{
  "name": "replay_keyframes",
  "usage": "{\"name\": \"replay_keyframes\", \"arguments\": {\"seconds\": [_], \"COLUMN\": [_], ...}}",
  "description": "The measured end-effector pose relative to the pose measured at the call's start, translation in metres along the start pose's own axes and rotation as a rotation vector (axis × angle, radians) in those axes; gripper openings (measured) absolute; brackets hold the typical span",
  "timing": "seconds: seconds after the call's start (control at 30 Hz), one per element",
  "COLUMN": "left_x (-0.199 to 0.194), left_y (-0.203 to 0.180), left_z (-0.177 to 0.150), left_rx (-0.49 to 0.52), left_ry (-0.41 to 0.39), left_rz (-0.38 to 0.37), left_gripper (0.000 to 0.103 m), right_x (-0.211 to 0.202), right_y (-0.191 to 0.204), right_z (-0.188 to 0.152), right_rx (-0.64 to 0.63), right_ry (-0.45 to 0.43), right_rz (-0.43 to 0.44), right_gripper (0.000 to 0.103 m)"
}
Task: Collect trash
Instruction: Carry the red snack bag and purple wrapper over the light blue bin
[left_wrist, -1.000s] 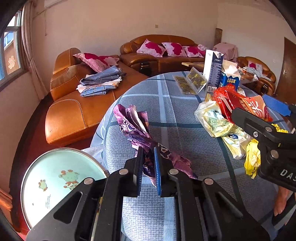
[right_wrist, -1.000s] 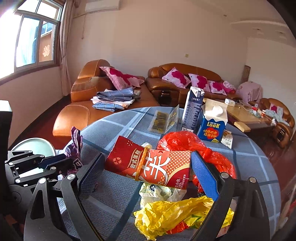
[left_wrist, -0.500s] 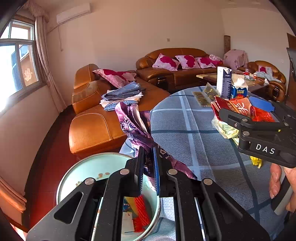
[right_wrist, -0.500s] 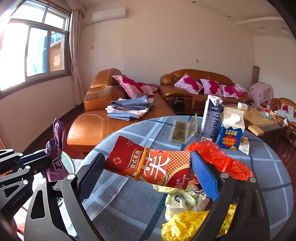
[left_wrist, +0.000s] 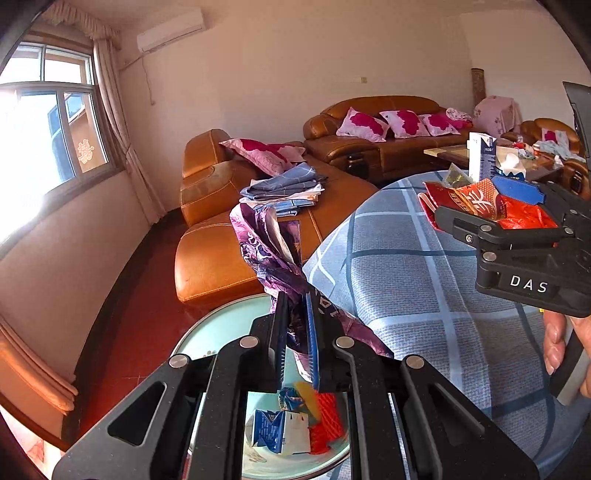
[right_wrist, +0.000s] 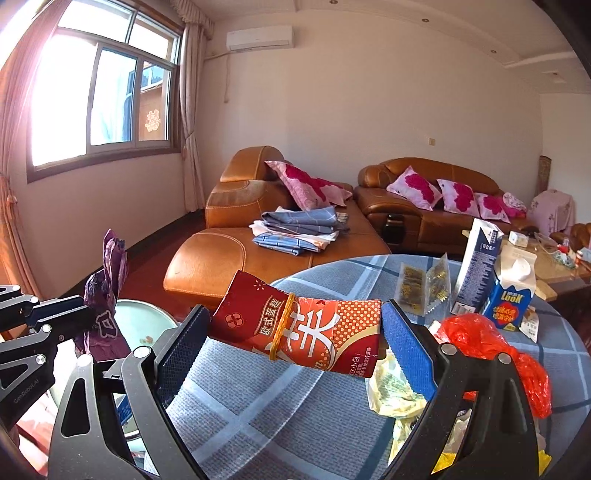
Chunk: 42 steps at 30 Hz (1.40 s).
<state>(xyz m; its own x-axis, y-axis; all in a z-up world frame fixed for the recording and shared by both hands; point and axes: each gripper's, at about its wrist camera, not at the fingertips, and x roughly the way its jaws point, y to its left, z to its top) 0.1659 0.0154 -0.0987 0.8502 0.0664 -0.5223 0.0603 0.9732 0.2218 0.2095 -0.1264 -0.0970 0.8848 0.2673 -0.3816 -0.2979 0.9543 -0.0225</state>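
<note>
My left fingers (left_wrist: 297, 332) pinch the purple wrapper (left_wrist: 266, 254) right above the bin (left_wrist: 207, 339); my right fingers (right_wrist: 295, 332) clamp the red packet (right_wrist: 303, 328) farther off, over the tabletop (right_wrist: 258, 387).

Cream walls (right_wrist: 369, 92) and a red floor (left_wrist: 122, 314) are noted. Tan leather sofas (right_wrist: 424, 206) are lit by a bright window (right_wrist: 103, 92); an air conditioner (right_wrist: 260, 37) is mounted above.

Left gripper (left_wrist: 295, 332): jaws clamped on a crumpled purple wrapper (left_wrist: 275, 258) rising beyond its tips. Directly beneath: trash bin (left_wrist: 207, 332) containing cartons. Right gripper (left_wrist: 517, 218), holding a red packet (left_wrist: 469, 201), stands to its right.
</note>
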Motion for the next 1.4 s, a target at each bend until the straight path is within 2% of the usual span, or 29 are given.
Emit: {"name": "replay_keyframes", "arguments": {"seconds": [0.37,0.77,1.4], "left_x": [-0.004,0.000,0.010], "left_y": [0.020,0.040,0.048], "left_z": [-0.013,-0.027,-0.029], "left_rx": [0.019,0.038,0.066], "left_ry": [0.027,0.072,0.107], "left_rz": [0.072,0.134,0.173], "left_gripper": [0.009,0.009,0.009], "right_x": [0.006,0.011,0.014], "right_y": [0.024,0.042,0.051], "right_z": [0.005,0.006,0.002], "right_rx": [-0.087,-0.167,-0.232], "right_ry": [-0.035,-0.023,0.000], "right_rz": [0.085,0.182,0.223], "right_gripper": [0.091,0.091,0.091]}}
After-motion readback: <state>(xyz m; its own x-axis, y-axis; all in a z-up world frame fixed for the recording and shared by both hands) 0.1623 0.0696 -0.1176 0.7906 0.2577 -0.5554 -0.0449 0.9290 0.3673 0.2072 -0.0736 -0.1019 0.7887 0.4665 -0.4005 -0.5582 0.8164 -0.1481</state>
